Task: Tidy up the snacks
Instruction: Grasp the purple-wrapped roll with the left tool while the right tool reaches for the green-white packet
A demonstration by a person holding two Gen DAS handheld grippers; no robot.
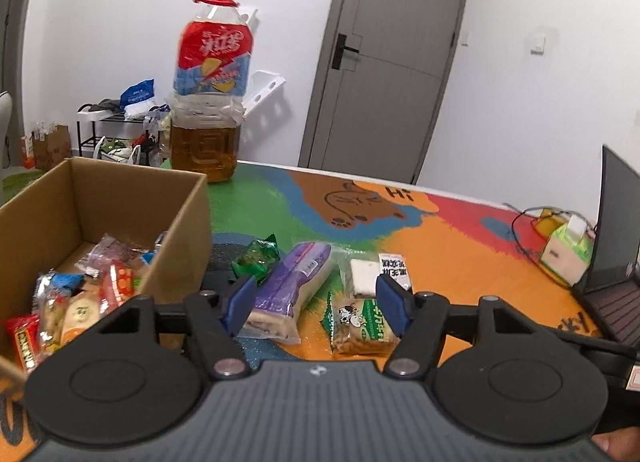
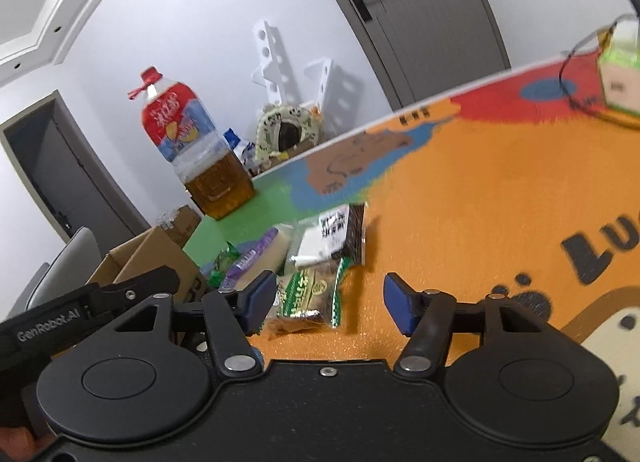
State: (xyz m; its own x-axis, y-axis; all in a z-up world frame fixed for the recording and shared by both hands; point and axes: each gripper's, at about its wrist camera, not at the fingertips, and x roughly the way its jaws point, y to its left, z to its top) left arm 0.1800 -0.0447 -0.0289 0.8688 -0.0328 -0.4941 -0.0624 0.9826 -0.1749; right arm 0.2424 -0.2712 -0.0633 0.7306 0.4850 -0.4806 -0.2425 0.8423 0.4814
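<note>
A cardboard box (image 1: 188,218) at the left holds several snack packets (image 1: 80,302). On the colourful mat lie a purple-wrapped bread (image 1: 292,290), a small green packet (image 1: 258,258), a green cracker packet (image 1: 360,326) and a clear pack with a white and dark cake (image 1: 378,272). My left gripper (image 1: 318,304) is open and empty, just above these snacks. My right gripper (image 2: 330,302) is open and empty, over the mat right of the green cracker packet (image 2: 312,296). The purple bread (image 2: 256,258), the cake pack (image 2: 332,238) and the box (image 2: 152,258) lie beyond it.
A big oil bottle (image 1: 208,102) stands behind the box, also in the right wrist view (image 2: 196,154). A tissue box (image 1: 566,252) with a cable and a laptop (image 1: 616,246) sit at the right. The left gripper's body (image 2: 80,310) shows in the right view.
</note>
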